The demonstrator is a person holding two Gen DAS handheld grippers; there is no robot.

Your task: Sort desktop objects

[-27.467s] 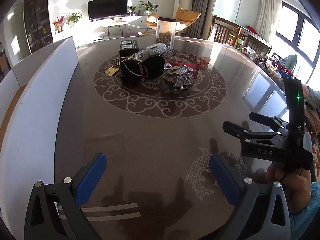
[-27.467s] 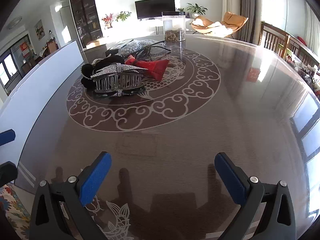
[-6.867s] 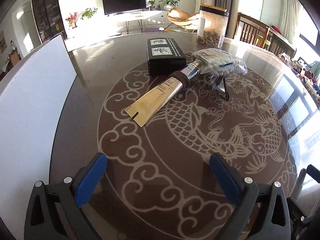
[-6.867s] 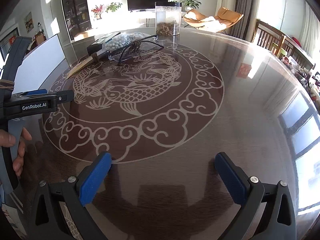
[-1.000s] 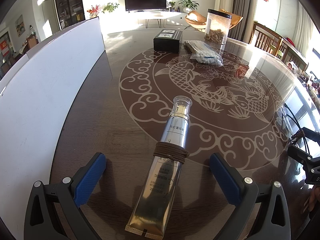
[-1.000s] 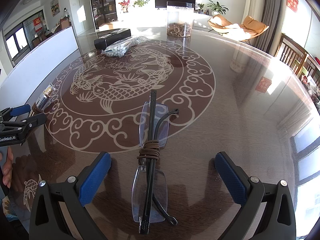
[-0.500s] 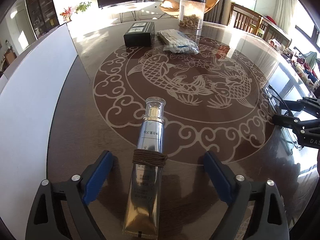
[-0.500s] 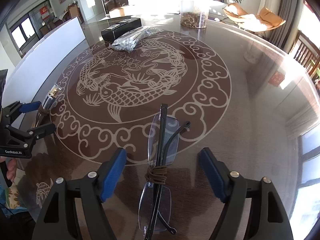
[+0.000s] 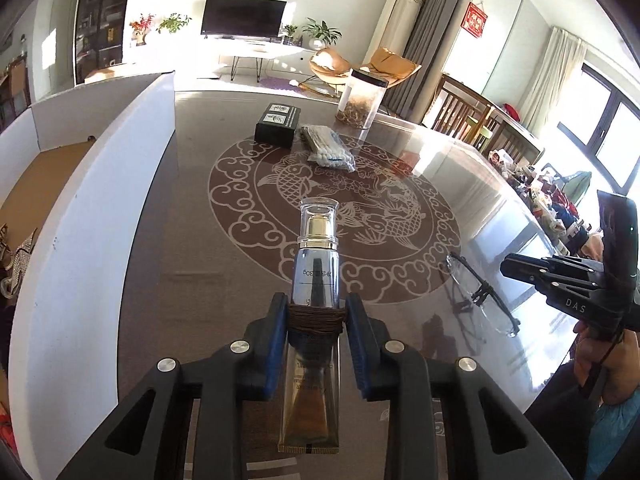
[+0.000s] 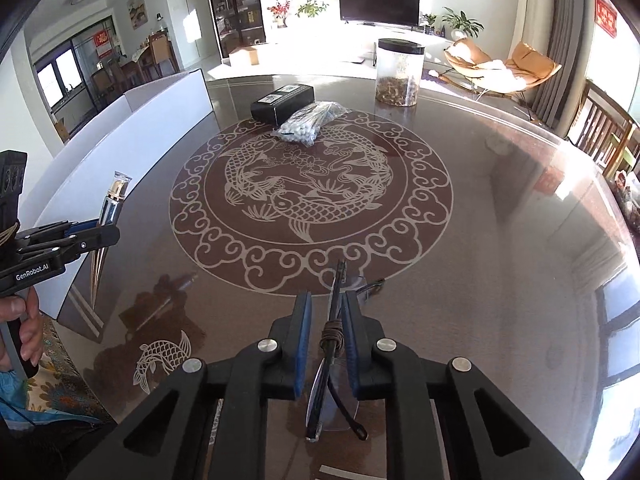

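Silver cosmetic tube (image 9: 316, 280) clamped at its brown cord wrap in the left gripper (image 9: 316, 308), clear cap pointing far across the table (image 9: 480, 208). Folded glasses (image 10: 334, 344) (also cord-wrapped) pinched between the right gripper (image 10: 325, 316) pads. Farther off, black box (image 10: 282, 99), bag of white beads (image 10: 308, 122), lidded clear jar (image 10: 398, 72); white-walled box (image 9: 100, 200) along the table's left edge.

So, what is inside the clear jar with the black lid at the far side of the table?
The clear jar holds brownish loose pieces only at its bottom; the upper part looks empty. What the pieces are is too small to tell.
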